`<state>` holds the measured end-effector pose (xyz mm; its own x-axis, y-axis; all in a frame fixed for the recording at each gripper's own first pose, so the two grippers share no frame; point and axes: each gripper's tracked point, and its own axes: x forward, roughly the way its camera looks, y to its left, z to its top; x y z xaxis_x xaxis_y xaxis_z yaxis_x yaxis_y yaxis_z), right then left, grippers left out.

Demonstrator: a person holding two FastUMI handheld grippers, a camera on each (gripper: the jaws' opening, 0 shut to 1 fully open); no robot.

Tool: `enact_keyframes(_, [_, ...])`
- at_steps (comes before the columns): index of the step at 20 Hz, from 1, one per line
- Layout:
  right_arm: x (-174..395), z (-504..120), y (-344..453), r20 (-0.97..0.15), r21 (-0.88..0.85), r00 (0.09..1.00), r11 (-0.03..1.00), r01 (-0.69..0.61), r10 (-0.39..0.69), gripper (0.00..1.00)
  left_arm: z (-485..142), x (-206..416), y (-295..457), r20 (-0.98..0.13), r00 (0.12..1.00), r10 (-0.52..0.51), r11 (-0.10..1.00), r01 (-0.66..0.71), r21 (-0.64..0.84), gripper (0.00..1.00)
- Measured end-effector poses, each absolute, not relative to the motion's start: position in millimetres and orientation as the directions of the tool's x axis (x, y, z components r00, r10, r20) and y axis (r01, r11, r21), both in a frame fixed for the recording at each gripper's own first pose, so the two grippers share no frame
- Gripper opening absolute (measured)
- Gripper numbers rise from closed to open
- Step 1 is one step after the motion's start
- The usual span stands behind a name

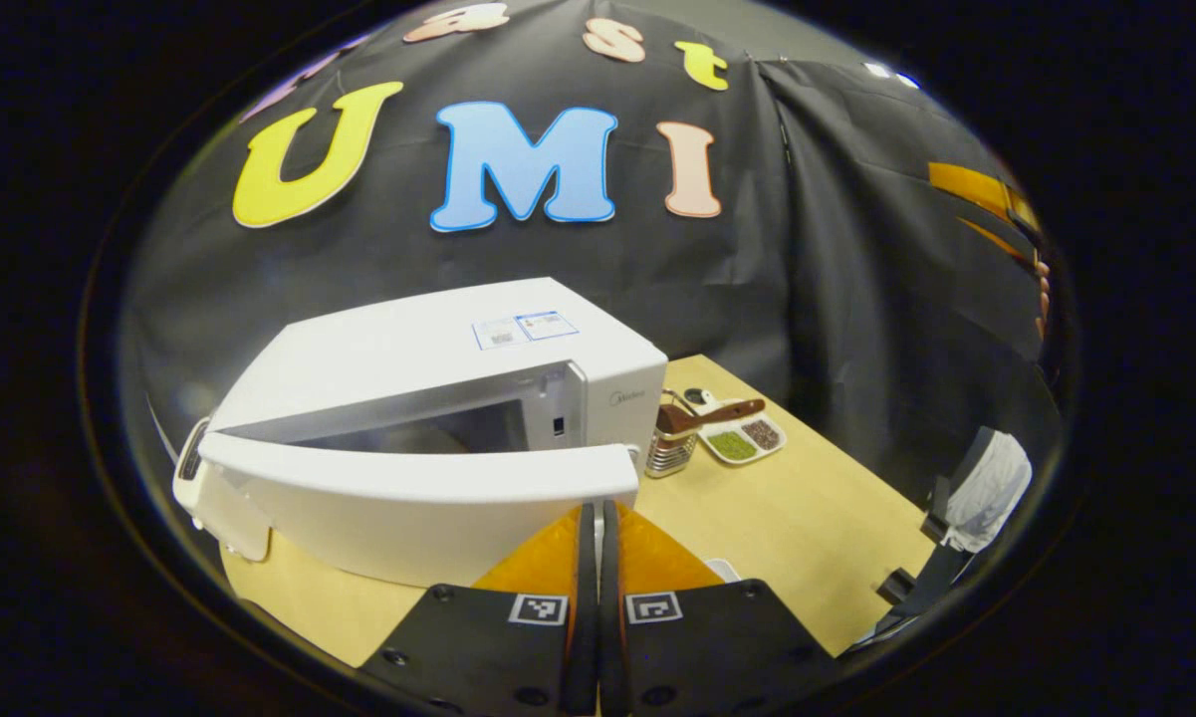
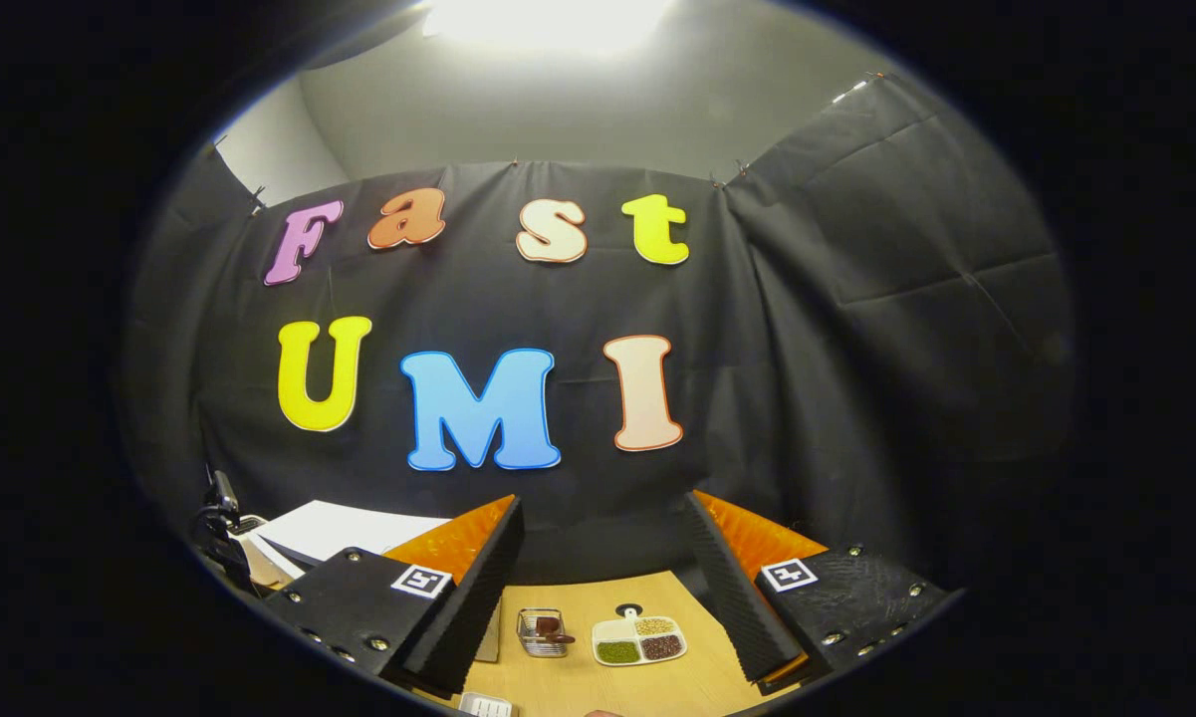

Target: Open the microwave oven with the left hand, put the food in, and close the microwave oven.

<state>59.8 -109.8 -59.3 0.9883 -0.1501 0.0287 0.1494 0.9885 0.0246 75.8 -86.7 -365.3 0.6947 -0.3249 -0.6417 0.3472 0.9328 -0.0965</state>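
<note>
The white microwave [image 1: 428, 349] stands on the wooden table [image 1: 807, 518] with its door [image 1: 408, 488] swung partly open toward me, the dim cavity showing behind it. My left gripper [image 1: 598, 510] is shut with nothing between its fingers, and its tips sit right at the door's free end. My right gripper [image 2: 602, 500] is open and held above the table, aimed at the back wall. It also shows at the right edge of the left gripper view as the right gripper [image 1: 941, 558] under a white sleeve [image 1: 991, 478]. The microwave top [image 2: 349, 528] lies at its left.
A white divided dish [image 1: 742, 438] [image 2: 639, 639] with green and brown grains lies right of the microwave. A metal holder [image 1: 669, 453] [image 2: 543, 632] stands beside it with a wooden-handled tool [image 1: 722, 411]. A small white object [image 2: 483, 705] sits at the table's near edge.
</note>
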Motion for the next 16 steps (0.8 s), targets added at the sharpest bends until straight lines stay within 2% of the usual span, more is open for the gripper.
enact_keyframes(16, [91.2, -74.8, -139.9, -0.017, 0.012, 0.984, 0.984, 0.177, -0.176, 0.97, -382.7, 152.8, -89.5, -0.621, 0.742, -0.254, 0.967, 0.203, -0.152, 0.07])
